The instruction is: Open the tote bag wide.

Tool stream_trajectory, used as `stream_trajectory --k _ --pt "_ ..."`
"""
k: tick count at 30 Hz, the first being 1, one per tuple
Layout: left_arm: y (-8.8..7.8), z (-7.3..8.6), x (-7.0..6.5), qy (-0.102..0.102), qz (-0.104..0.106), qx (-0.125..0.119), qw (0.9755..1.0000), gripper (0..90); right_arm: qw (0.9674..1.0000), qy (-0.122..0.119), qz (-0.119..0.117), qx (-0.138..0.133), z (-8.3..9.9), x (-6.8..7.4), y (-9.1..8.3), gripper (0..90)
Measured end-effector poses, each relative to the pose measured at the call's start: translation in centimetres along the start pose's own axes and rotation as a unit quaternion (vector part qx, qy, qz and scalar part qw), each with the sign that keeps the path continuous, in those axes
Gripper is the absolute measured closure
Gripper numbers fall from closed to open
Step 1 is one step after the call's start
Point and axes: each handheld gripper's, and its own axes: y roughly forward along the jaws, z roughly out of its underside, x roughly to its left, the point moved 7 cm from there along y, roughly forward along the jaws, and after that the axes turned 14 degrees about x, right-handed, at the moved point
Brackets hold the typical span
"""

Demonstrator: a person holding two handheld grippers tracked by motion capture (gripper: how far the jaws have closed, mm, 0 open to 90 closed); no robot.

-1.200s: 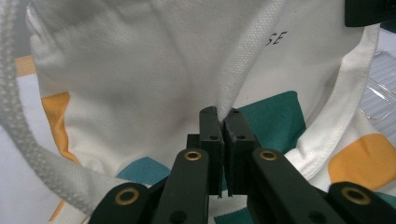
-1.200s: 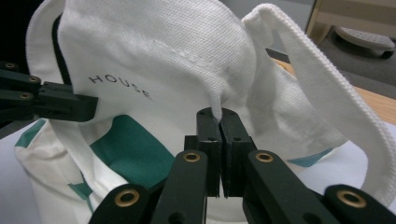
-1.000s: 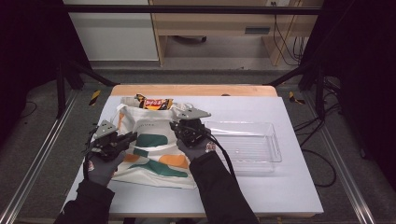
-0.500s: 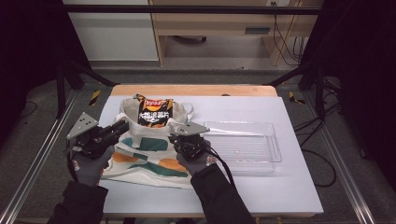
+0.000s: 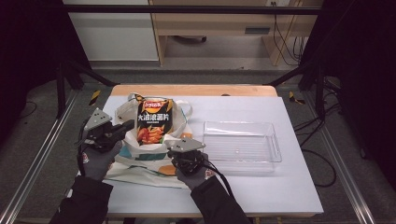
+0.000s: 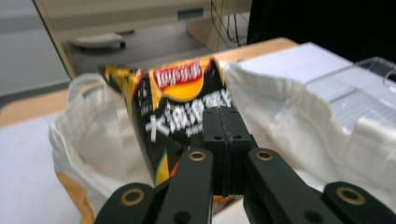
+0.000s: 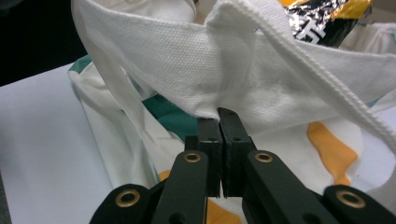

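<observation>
A black and orange chip bag [image 5: 152, 122] [image 6: 182, 93] stands upright in the mouth of a white tote bag [image 5: 140, 164] with green and orange patches. My left gripper [image 5: 132, 125] [image 6: 223, 116] points at the chip bag's left side. Its jaws have just been closing, and the pads now meet on the bag's foil. At the tote's near right side, my right gripper [image 5: 183, 151] [image 7: 220, 116] is shut on the tote's white rim [image 7: 243, 88], holding it up off the table.
A clear plastic tray [image 5: 242, 125] [image 6: 373, 70] lies on the white table [image 5: 289, 186] just right of the tote. The tote's handles [image 5: 184, 108] loop out behind the chip bag. A wooden strip [image 5: 196, 89] runs along the table's far edge.
The chip bag has gone from lying at the tote's far end to standing upright in its mouth. My right gripper pulled the rim nearer and lower. My left gripper rose and turned toward the bag.
</observation>
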Motion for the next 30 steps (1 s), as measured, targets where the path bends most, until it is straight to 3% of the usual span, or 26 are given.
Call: stream_trajectory --k 4,16,20,22,24,25,27,30 --pt "0.7 2.4 0.6 -0.002 0.004 0.03 0.9995 89.6 0.9999 0.012 -0.006 0.001 0.9 0.1 0.3 88.5" --pt "1.4 5.7 0.6 0.0 0.001 0.056 0.9984 89.6 0.9991 0.035 -0.024 0.005 2.4 0.5 1.3 84.5" --pt "1.6 6.4 0.7 -0.003 0.0 0.061 0.9981 89.7 0.9984 0.041 -0.036 -0.016 2.4 0.6 0.1 79.7" --pt "1.7 6.9 0.8 -0.006 0.0 0.064 0.9979 89.6 0.998 0.036 -0.033 -0.039 1.9 0.6 -1.6 78.6" --pt "1.8 7.0 0.7 -0.007 -0.001 0.064 0.9979 89.6 0.9977 0.036 -0.032 -0.048 1.7 0.5 -2.2 78.8" --pt "1.8 7.2 0.7 -0.005 -0.002 0.067 0.9977 89.6 0.9964 0.042 -0.032 -0.067 1.0 0.2 -3.4 80.4" --pt "2.0 7.5 0.7 -0.003 -0.004 0.071 0.9975 89.7 0.9955 0.045 -0.03 -0.078 0.2 -0.1 -4.1 83.5" --pt "2.1 7.9 0.7 -0.003 -0.004 0.075 0.9971 89.6 0.9951 0.045 -0.026 -0.084 -0.8 -0.4 -4.3 86.4"
